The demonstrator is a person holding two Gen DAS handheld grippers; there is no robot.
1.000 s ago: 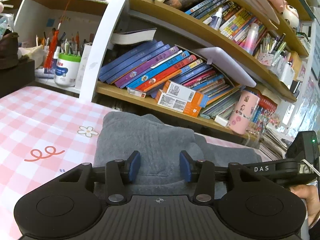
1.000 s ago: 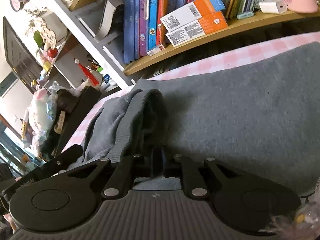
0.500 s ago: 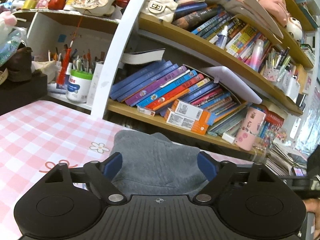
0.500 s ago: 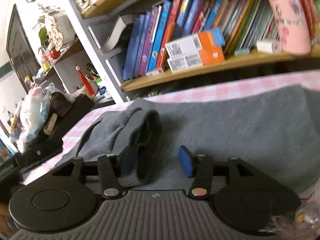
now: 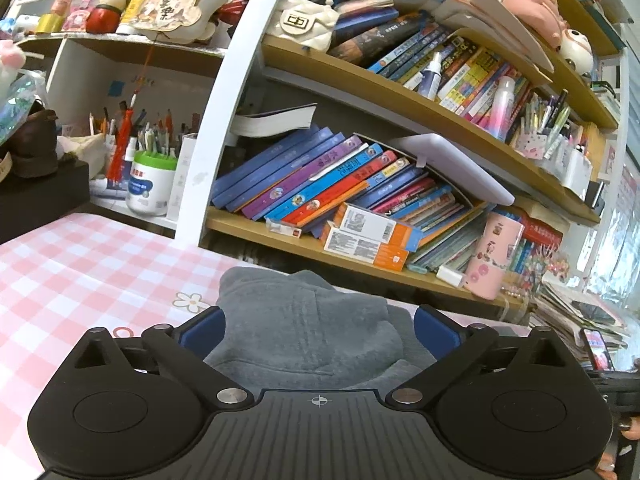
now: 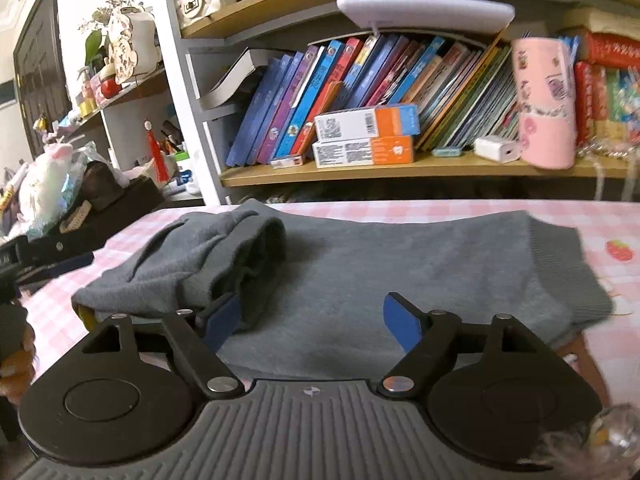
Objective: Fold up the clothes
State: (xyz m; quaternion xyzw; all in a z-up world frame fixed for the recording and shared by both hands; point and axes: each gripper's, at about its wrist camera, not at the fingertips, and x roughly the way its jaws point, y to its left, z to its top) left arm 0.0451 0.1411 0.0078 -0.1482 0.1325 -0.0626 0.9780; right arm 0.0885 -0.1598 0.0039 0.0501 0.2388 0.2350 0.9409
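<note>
Grey sweater (image 6: 400,264) lies part-folded on desk (image 5: 80,272); left tongs (image 5: 318,330) & right tongs (image 6: 314,320) both spread, empty. Next: prob. regrip an edge for another fold.

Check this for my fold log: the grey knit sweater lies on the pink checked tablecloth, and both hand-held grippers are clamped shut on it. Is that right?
One detail is wrong: neither is shut. The left hand-held gripper and right hand-held gripper both stand wide open, blue pads apart, as each wrist view shows. The grey knit sweater does lie on the pink checked tablecloth.
</note>
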